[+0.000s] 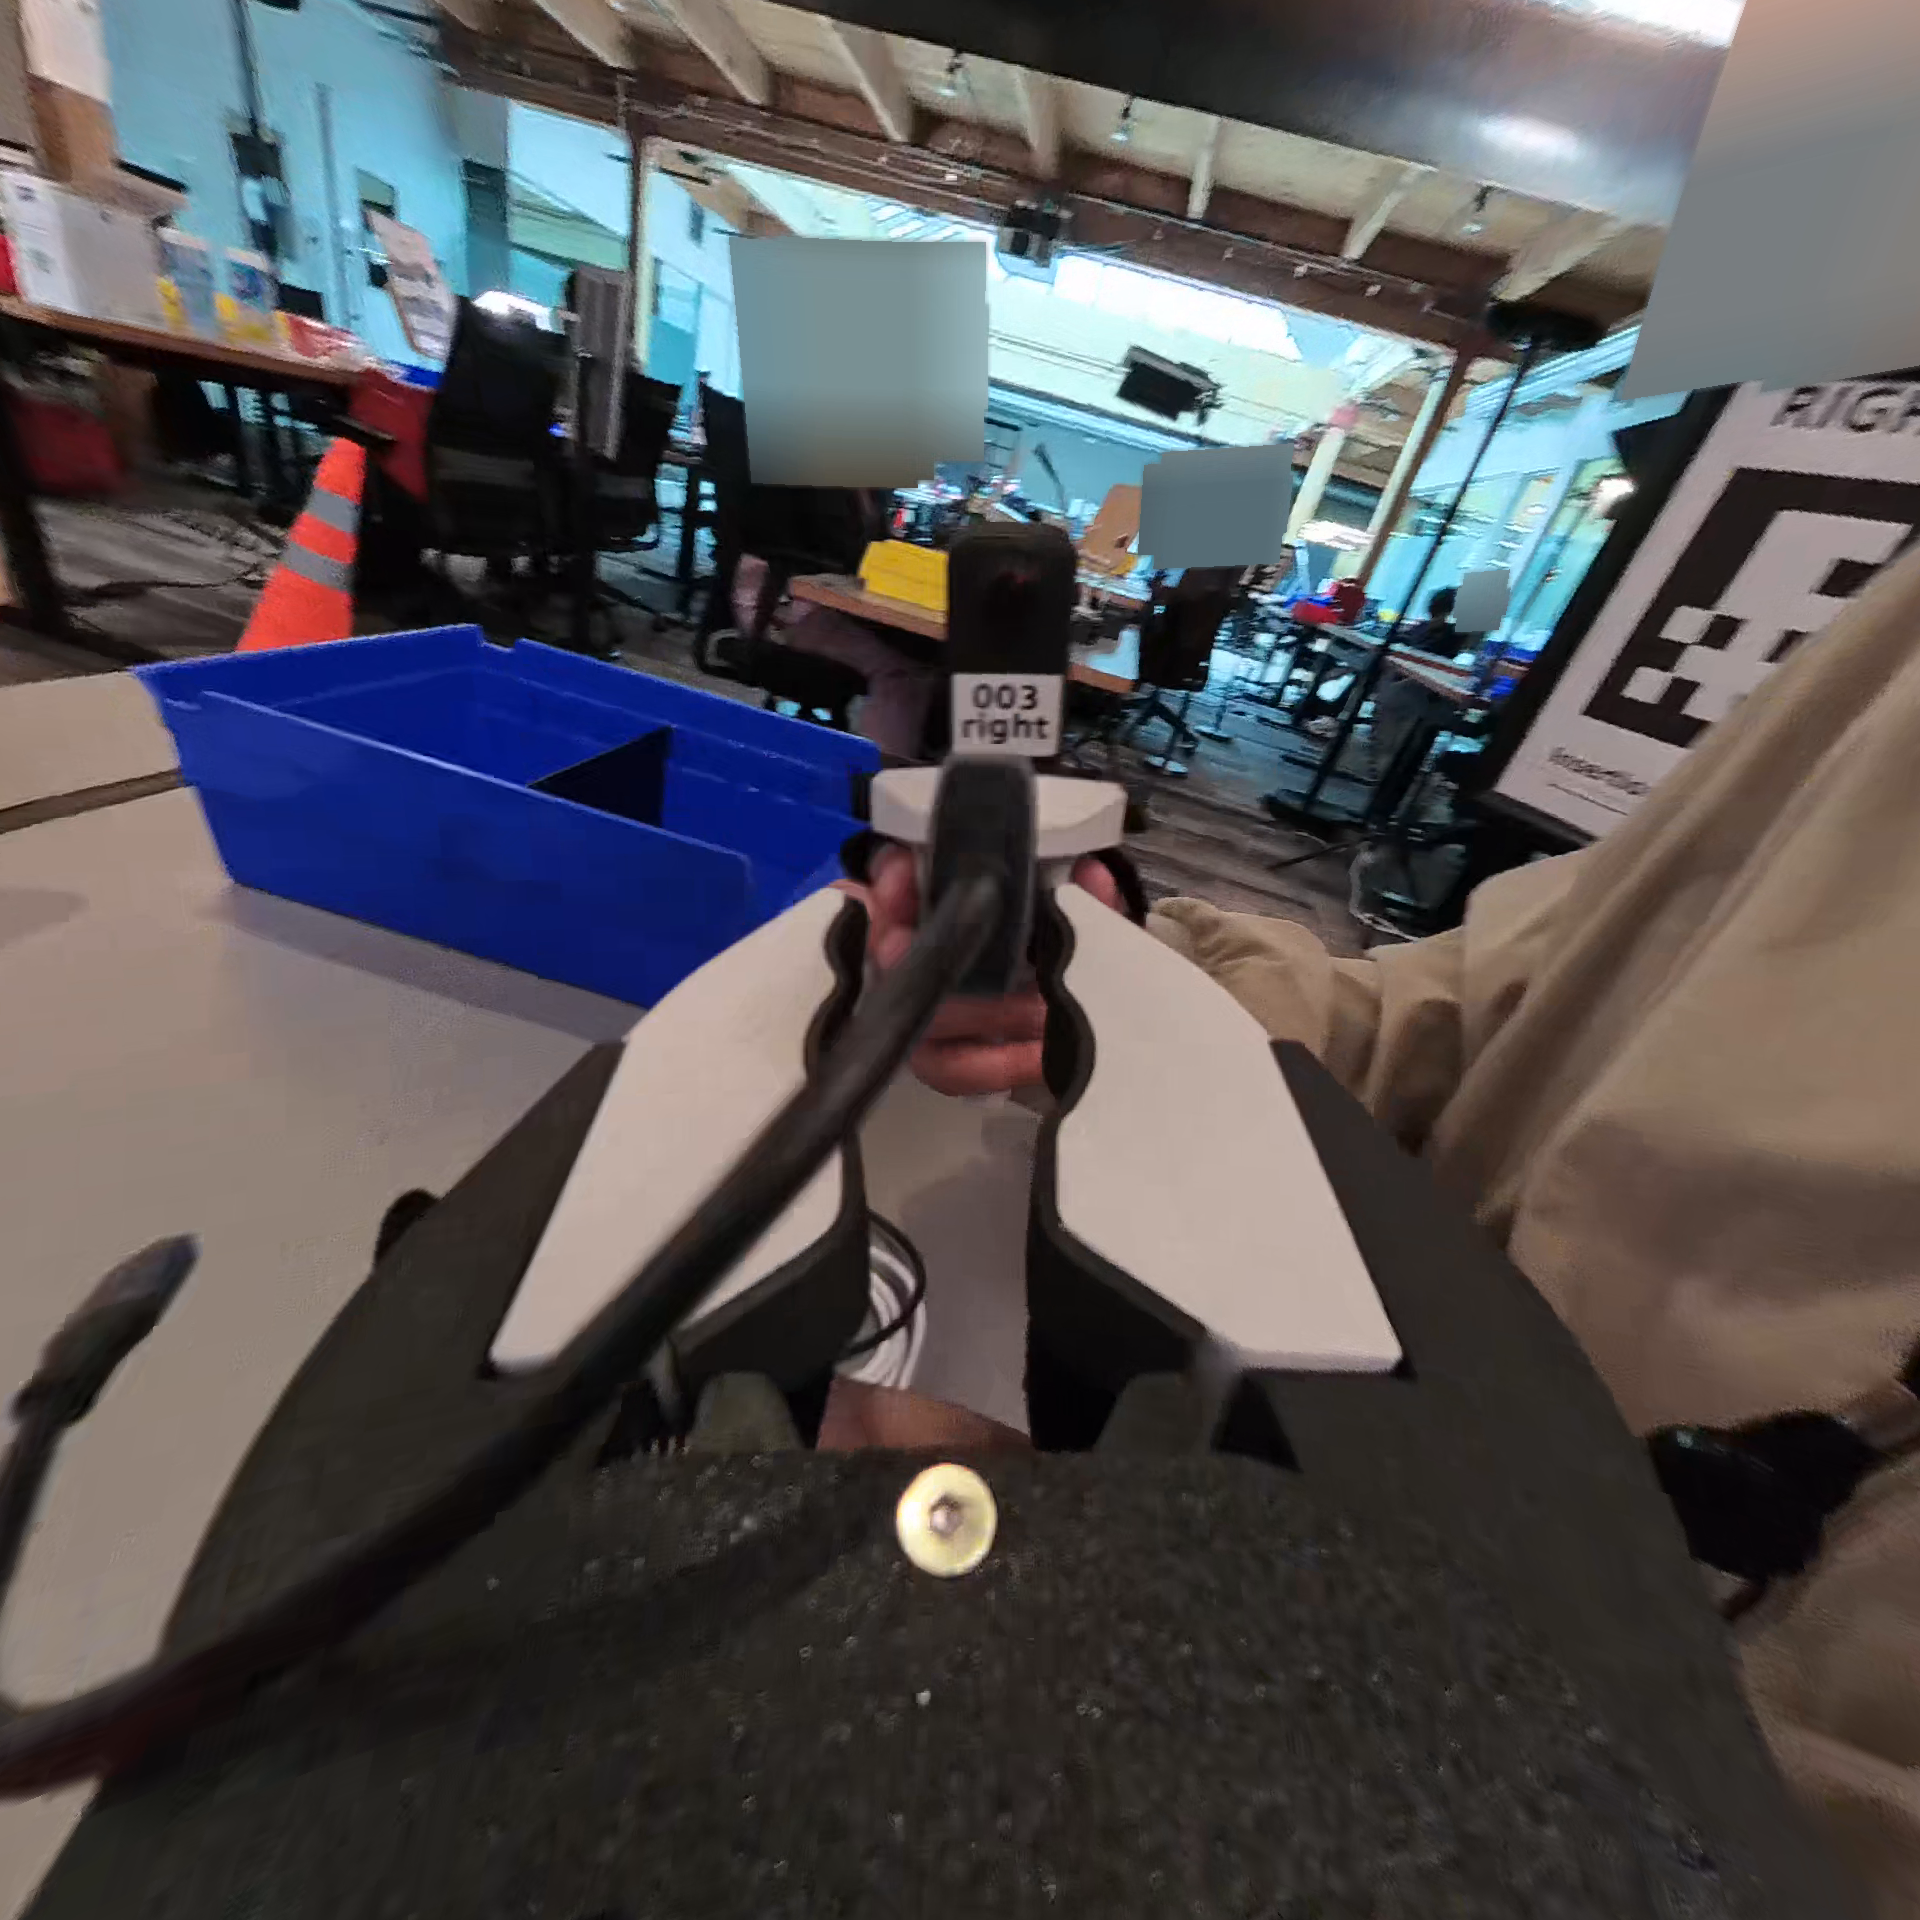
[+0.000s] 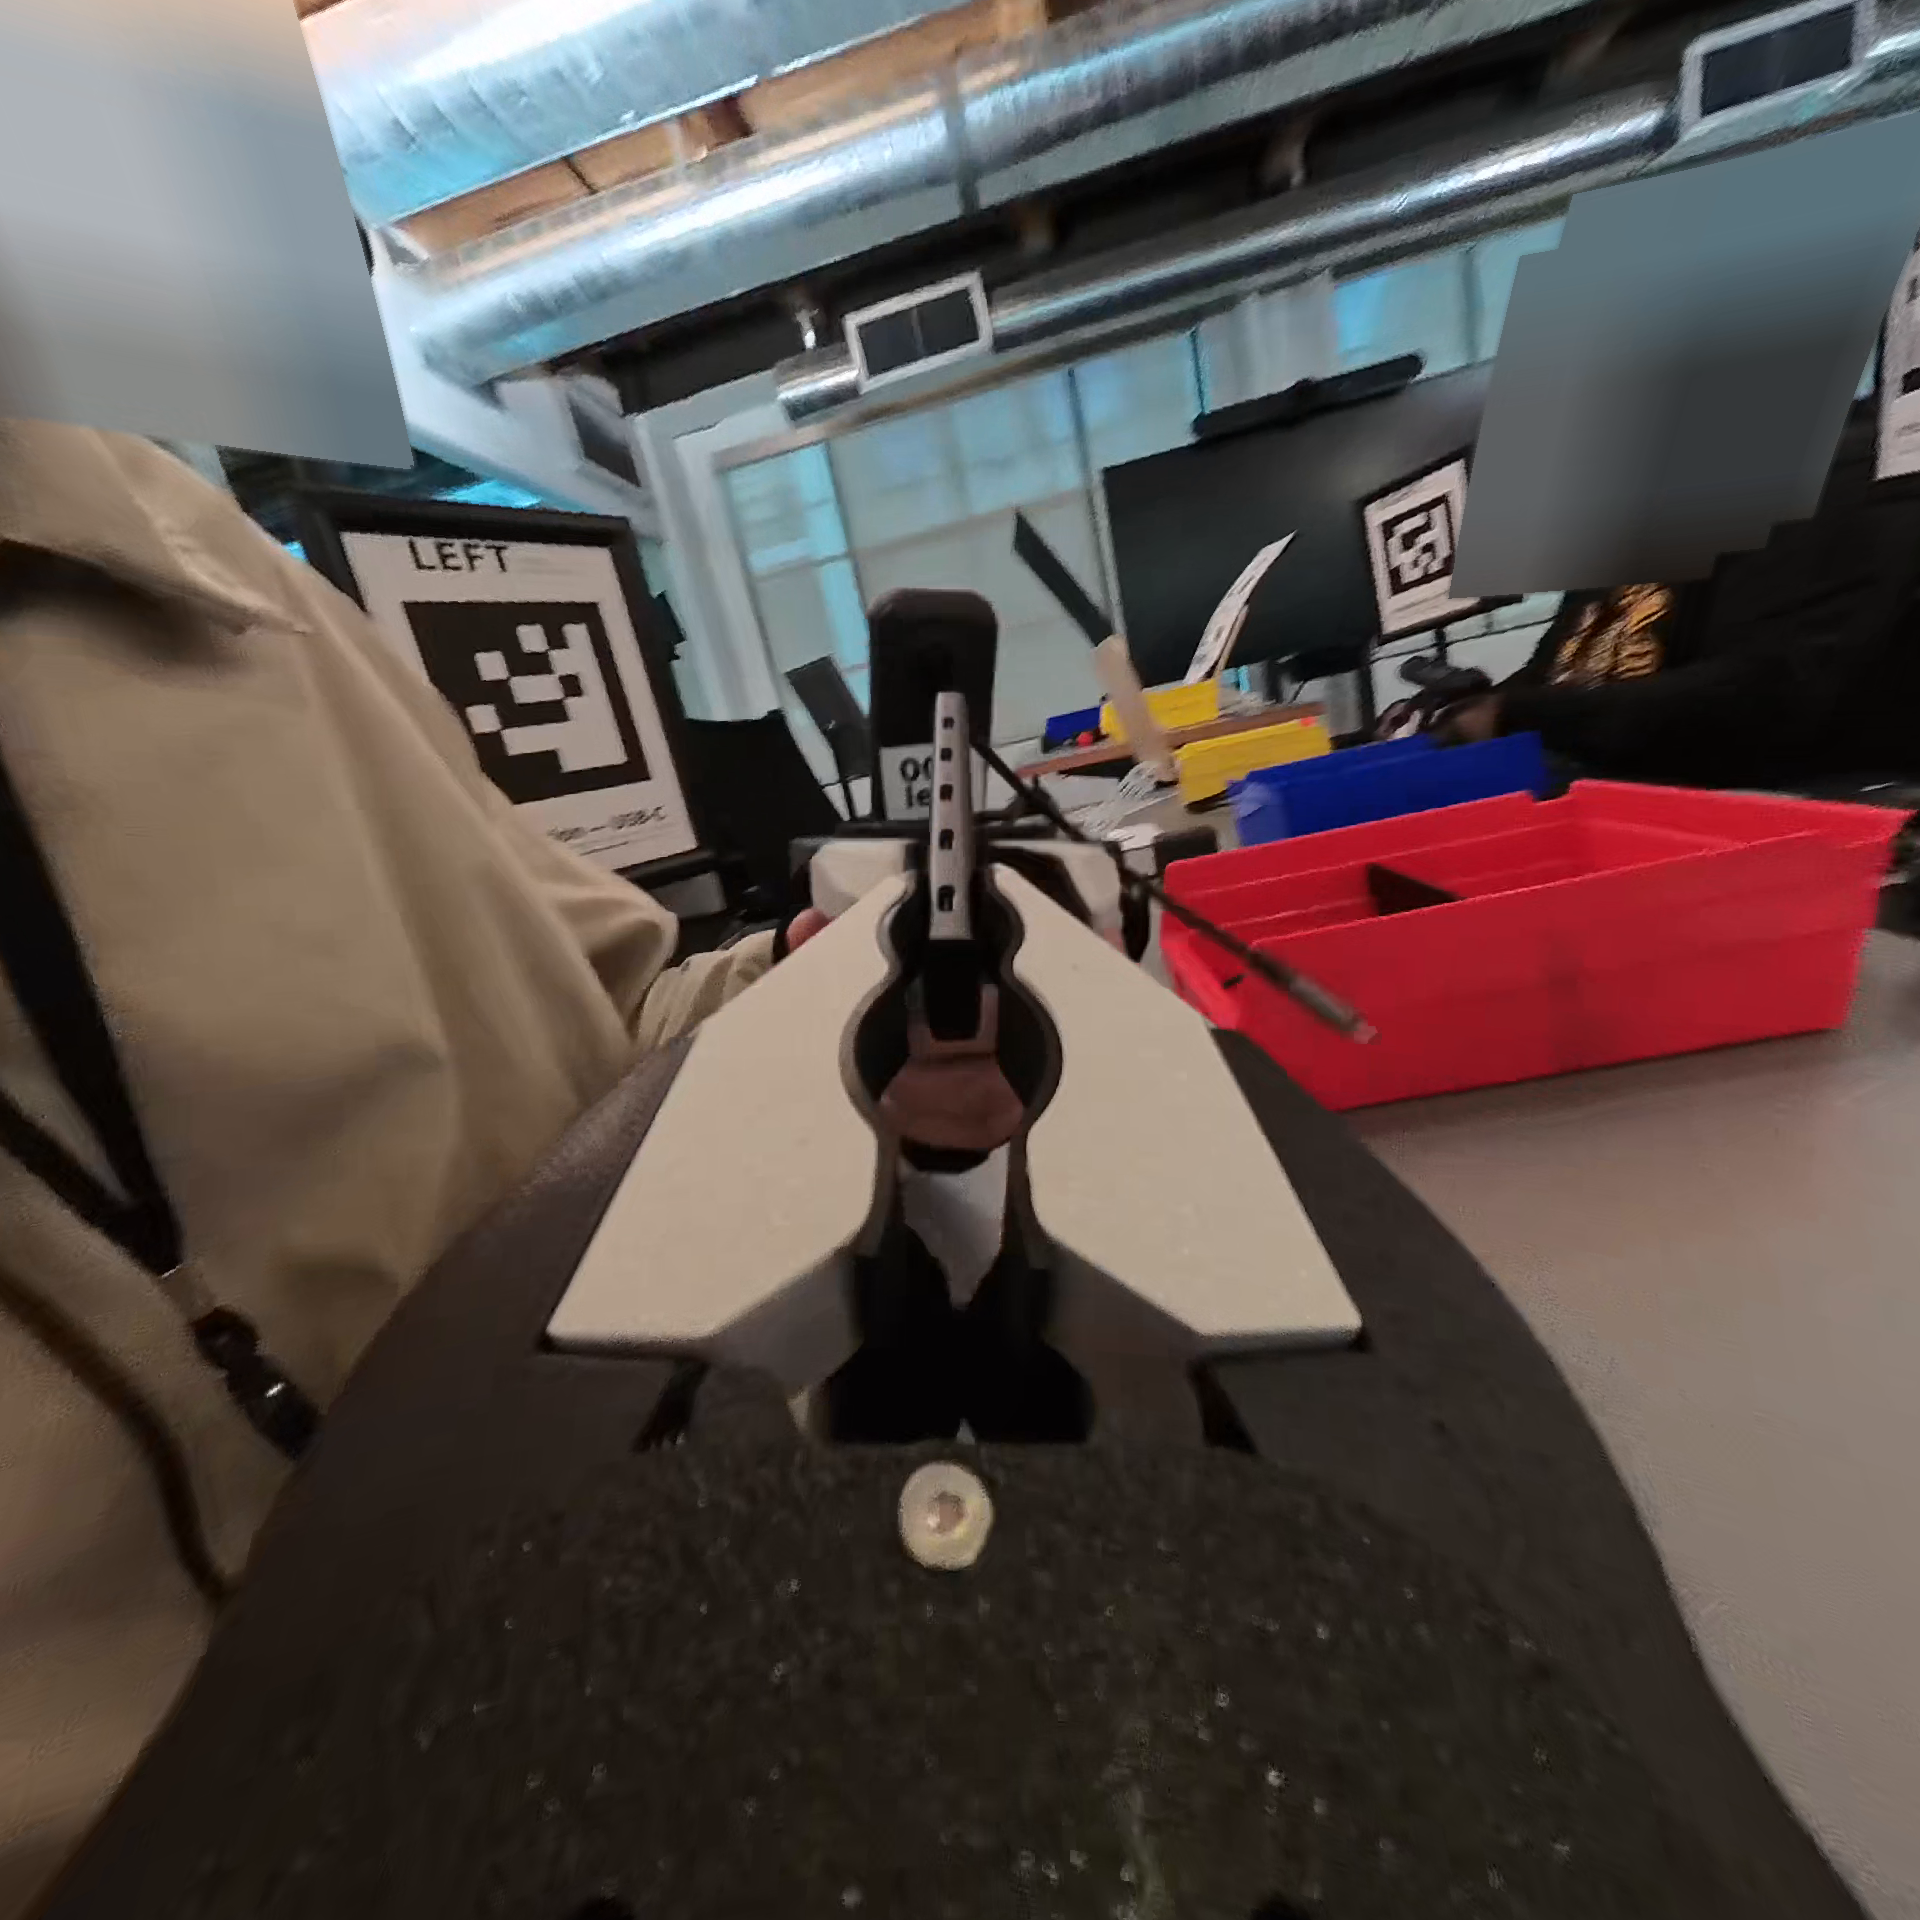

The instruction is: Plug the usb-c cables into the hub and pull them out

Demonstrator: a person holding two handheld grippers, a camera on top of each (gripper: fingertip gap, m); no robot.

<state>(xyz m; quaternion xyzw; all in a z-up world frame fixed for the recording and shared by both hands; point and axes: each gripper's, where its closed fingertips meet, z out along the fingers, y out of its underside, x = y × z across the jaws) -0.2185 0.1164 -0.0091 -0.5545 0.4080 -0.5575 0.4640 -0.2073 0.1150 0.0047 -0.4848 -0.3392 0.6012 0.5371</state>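
left gripper [image 1: 951, 935] pinches a black cable [image 1: 665, 1257]; right gripper [image 2: 951, 914] clamps the hub [image 2: 952, 831]; blue bin [image 1: 499, 800] and red bin [image 2: 1538, 935] sit beside.

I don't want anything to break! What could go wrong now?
The thick black cable pinched in the left gripper droops sideways, so its plug could meet a port crooked. The slim grey metal hub stands tall in the right gripper and might tip when pushed.

Pale grey surface with two divided bins

In the left wrist view, the smooth grey surface [image 1: 260, 1091] bears a blue plastic divided bin [image 1: 499, 800] at ten o'clock; in the right wrist view, a red plastic divided bin [image 2: 1538, 935] sits at two o'clock.
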